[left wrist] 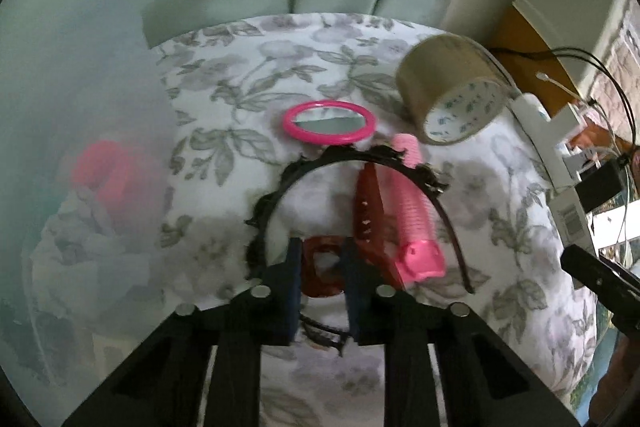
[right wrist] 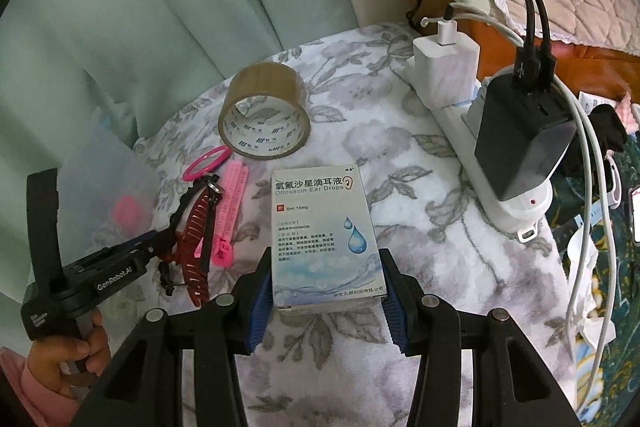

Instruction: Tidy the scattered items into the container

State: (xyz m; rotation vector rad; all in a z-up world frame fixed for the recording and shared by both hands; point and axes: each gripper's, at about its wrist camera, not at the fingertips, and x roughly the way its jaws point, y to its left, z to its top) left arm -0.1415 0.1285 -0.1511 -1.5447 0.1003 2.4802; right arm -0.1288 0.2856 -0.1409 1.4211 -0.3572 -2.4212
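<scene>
The left gripper pinches the near end of the red hair clip; the right gripper clamps the ear-drop box, both ready to lift to the container at far left.

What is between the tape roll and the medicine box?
Nothing: in the right wrist view only bare flowery cloth lies between the tape roll and the medicine box.

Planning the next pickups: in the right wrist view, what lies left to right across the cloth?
Red hair clip → pink hair roller → ear drops box → white power strip.
</scene>
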